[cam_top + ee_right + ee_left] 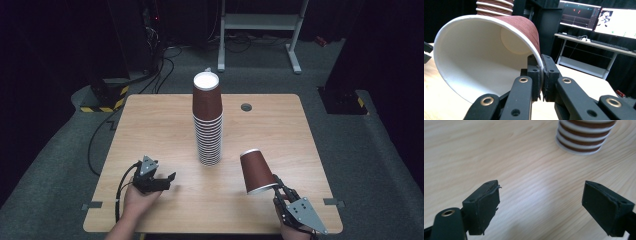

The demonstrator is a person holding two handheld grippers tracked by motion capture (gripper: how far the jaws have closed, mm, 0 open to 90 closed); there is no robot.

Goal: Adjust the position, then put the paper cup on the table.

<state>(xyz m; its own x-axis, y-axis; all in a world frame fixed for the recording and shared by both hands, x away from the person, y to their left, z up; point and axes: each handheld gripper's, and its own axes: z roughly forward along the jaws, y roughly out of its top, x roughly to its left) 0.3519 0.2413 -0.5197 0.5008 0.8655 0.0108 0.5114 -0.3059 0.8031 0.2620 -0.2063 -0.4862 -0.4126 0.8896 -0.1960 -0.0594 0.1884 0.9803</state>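
A tall stack of upside-down brown paper cups (207, 120) stands in the middle of the wooden table (150, 125); its lowest white rims (581, 140) lie ahead of my left gripper. My left gripper (169, 181) (541, 192) hovers low over the bare tabletop at the front left, open, with nothing between its jaws. My right gripper (276, 184) (541, 72) at the front right is shut on the rim of a single brown cup (256, 171) (486, 57). That cup is tilted with its base up and away, and its white inside faces the right gripper view.
A round cable hole (246, 107) sits in the table behind the stack. A white metal frame (260, 22) stands on the floor beyond the far edge. Lit monitors on a desk (599, 17) are off to the right.
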